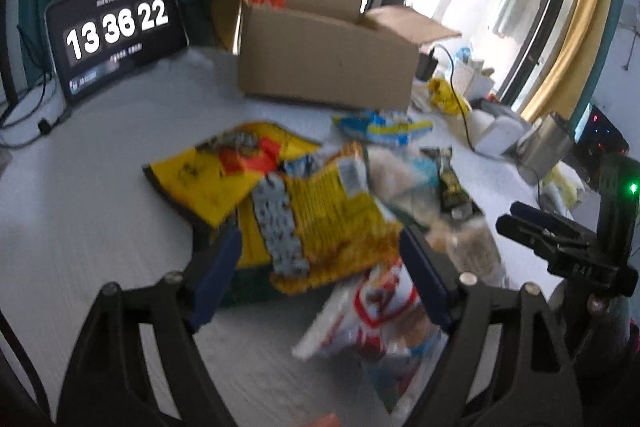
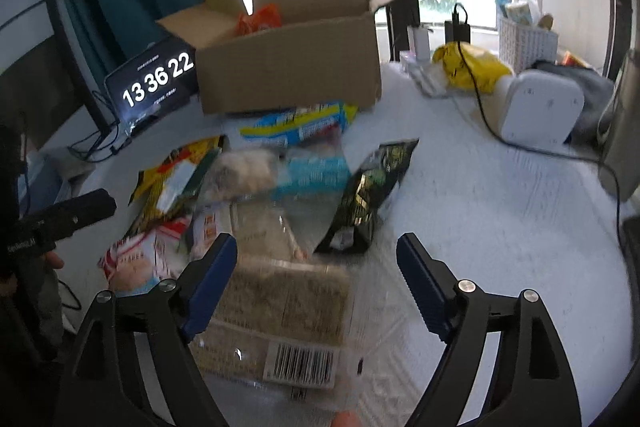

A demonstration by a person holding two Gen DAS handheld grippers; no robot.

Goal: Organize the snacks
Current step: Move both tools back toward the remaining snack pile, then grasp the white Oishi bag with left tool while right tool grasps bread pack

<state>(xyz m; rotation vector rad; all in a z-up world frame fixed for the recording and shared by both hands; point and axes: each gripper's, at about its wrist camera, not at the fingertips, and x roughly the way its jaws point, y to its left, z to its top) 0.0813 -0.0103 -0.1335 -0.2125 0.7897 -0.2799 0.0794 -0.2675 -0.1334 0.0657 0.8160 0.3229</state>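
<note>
Several snack packets lie heaped on the white table point(image 1: 100, 155). My left gripper point(image 1: 320, 231) is open, its blue pads apart on either side of a yellow snack bag point(image 1: 328, 215) without pressing it. A second yellow bag point(image 1: 224, 167) lies to its left, a red-and-white packet point(image 1: 372, 307) below. My right gripper point(image 2: 316, 247) is open over a clear pack of brown bars with a barcode point(image 2: 280, 307). A black-green packet point(image 2: 368, 195) and a blue-yellow pack point(image 2: 300, 125) lie beyond. An open cardboard box point(image 1: 324, 63) point(image 2: 288, 67) with an orange packet point(image 2: 260, 19) inside stands behind.
A clock display point(image 1: 116, 35) point(image 2: 156, 83) stands at the back left with cables beside it. At the right are a white device point(image 2: 540, 111), a yellow bag point(image 2: 468, 67), a white basket point(image 2: 524, 43) and a black cable point(image 2: 492, 123). The right gripper's body point(image 1: 568, 247) shows at the right edge.
</note>
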